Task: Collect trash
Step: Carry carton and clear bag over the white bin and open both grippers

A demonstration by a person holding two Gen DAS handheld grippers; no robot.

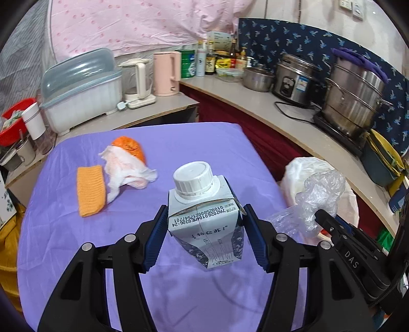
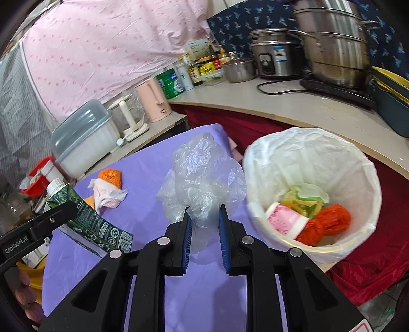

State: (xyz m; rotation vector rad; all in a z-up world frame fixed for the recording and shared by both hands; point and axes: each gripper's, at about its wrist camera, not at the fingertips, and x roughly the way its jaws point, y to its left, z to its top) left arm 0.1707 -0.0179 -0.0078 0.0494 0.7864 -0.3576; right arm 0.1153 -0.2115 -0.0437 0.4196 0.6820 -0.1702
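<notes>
**Plastic bag and carton held, both above the table**

Left gripper: fingers pinch a carton by its sides, cap pointing forward, lifted above the purple cloth. Right gripper: fingers narrow, clamped on a crumpled clear bag, held just left of the lined bin. Tissue, orange cloth and orange wrapper lie on the cloth, well apart from both grippers.

Pink dotted curtain, curved counter, purple-clothed table
</notes>
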